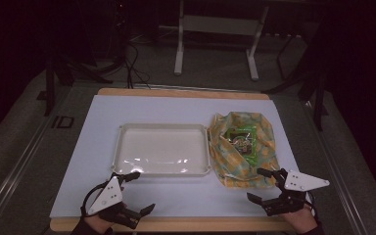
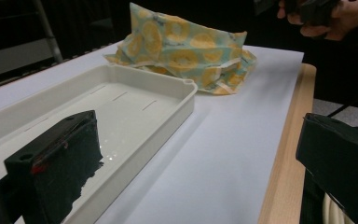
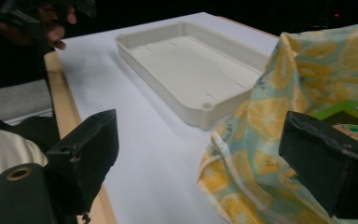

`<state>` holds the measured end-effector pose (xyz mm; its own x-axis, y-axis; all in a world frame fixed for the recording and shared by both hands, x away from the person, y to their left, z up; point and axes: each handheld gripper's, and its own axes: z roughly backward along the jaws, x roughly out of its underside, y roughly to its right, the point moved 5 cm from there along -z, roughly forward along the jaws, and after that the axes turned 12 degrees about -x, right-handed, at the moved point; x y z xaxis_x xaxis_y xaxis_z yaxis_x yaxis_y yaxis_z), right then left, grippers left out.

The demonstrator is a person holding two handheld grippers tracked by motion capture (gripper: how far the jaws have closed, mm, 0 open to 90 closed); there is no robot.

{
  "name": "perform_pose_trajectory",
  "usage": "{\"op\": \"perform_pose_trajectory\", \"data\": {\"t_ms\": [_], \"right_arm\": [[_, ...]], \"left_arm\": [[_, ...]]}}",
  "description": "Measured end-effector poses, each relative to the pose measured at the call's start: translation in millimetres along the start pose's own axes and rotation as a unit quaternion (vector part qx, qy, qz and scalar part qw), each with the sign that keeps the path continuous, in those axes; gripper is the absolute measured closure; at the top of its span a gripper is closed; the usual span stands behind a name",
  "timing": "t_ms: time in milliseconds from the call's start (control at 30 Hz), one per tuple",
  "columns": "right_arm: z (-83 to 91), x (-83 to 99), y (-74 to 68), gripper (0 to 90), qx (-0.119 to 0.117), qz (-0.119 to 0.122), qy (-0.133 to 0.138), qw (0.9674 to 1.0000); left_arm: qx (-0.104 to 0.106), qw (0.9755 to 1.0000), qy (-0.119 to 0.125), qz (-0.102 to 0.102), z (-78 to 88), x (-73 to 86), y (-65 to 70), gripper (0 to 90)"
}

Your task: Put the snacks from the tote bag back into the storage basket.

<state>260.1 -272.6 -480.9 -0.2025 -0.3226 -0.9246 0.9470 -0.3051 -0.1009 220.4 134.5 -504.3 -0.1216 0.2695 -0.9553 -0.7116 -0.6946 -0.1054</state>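
Lemon-print cloth (image 1: 242,147) lies rumpled on the white sheet (image 1: 103,117), just right of the cream tray (image 1: 122,147), which serves as landmark; its near left edge sits close against the tray's right wall. Sheet covers most of the wooden tabletop (image 1: 176,224), largest surface in sight. Tray next in size, shallow, rectangular, near the middle of the sheet, nothing in it. Cloth is smaller than the tray, with a green packet (image 1: 244,138) resting on its top folds. Left gripper (image 1: 137,192) hovers at the tray's near left corner, jaws spread wide, nothing between them; in the left gripper view one jaw hangs over the tray's wall. Right gripper (image 1: 260,185) sits right of the tray's near right corner, at the cloth's near edge, jaws wide apart, gripping nothing; in the right gripper view one jaw overlaps the cloth.
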Motion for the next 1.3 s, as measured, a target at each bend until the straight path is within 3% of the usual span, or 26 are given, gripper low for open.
{"op": "perform_pose_trajectory", "data": {"t_ms": [67, 133, 300, 600, 967, 1300], "right_arm": [[0.5, 1.7, -2.3, 12.5, -0.008, 0.021, -0.021, 0.9995], [-1.0, 2.5, -3.5, 12.8, -0.011, 0.023, -0.036, 0.9990], [-2.2, -3.6, -8.2, 12.8, -0.021, 0.023, -0.037, 0.9988], [-1.3, -23.6, -19.4, 12.8, -0.035, 0.050, -0.044, 0.9972], [2.4, -51.5, -18.8, 12.5, -0.025, 0.078, -0.030, 0.9962], [7.8, -76.4, -8.8, 12.4, 0.001, 0.096, -0.017, 0.9952]], "left_arm": [[0.003, 1.0000, 0.003, -0.001, 0.1, -0.5, 0.7, 0.4], [0.006, 1.0000, 0.004, 0.000, 0.5, -1.0, 1.4, 0.4], [0.011, 0.9999, 0.007, 0.002, 0.5, -1.6, 2.3, 0.4], [0.020, 0.9998, 0.007, -0.001, -1.8, -1.9, 5.9, 0.4], [0.022, 0.9997, 0.008, -0.006, -1.3, -2.4, 6.4, 0.4], [0.024, 0.9997, 0.010, -0.004, -1.7, -3.2, 7.1, 0.4]]}}
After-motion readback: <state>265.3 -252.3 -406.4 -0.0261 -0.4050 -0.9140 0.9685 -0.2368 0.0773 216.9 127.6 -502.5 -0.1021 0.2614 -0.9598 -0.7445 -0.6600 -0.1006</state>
